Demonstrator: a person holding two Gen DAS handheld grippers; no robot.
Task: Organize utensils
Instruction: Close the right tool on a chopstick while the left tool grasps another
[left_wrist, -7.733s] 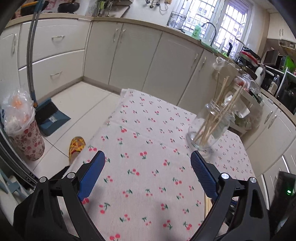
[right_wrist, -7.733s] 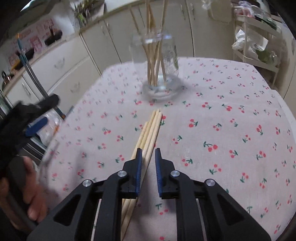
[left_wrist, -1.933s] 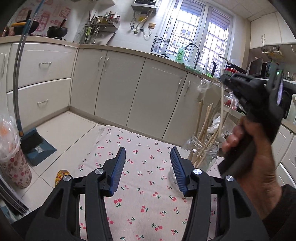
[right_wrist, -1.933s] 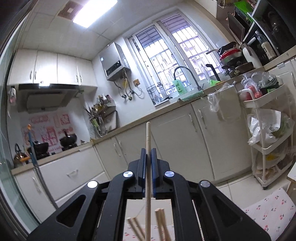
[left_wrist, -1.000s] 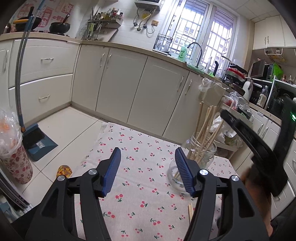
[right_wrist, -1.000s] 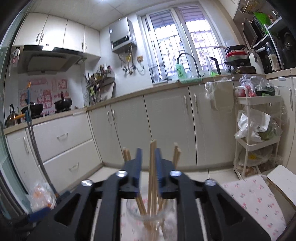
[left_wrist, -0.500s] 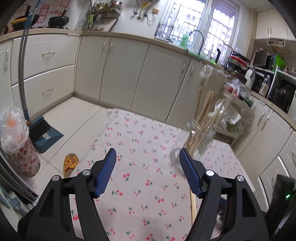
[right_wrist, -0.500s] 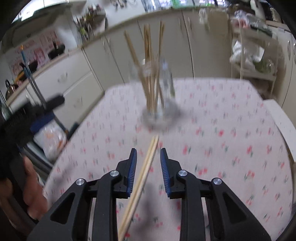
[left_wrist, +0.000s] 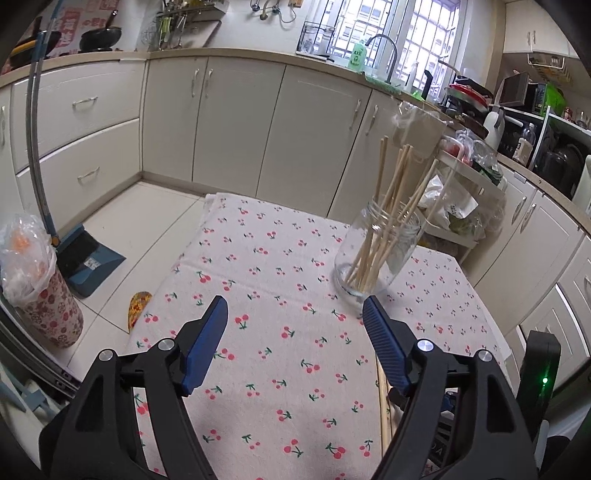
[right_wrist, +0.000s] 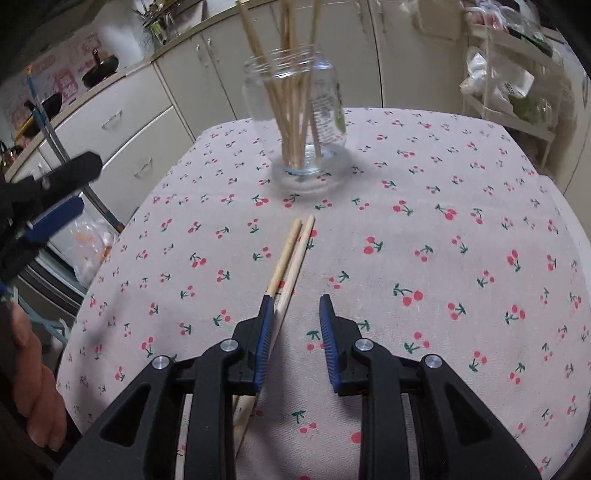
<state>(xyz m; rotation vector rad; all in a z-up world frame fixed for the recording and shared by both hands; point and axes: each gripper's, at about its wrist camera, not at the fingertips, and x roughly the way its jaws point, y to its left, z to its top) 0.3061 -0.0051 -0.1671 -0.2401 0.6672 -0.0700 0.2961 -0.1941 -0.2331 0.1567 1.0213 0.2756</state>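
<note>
Chopsticks (right_wrist: 291, 254), two, lie on the tablecloth (right_wrist: 461, 236) short of the jar (right_wrist: 295, 110), running under the released right gripper's (right_wrist: 296, 306) left finger; left gripper (left_wrist: 295, 314) spread wide, empty.

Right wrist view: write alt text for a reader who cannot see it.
The open right claw hovers low over two loose chopsticks lying on a cherry-print tablecloth. Beyond them stands a glass jar holding more chopsticks, with the left claw at the left edge.

home kitchen | cream cabinets (left_wrist: 236, 122) | sink tap (left_wrist: 384, 48) by window | wok (left_wrist: 99, 37) | cherry-print tablecloth (left_wrist: 280, 288)
</note>
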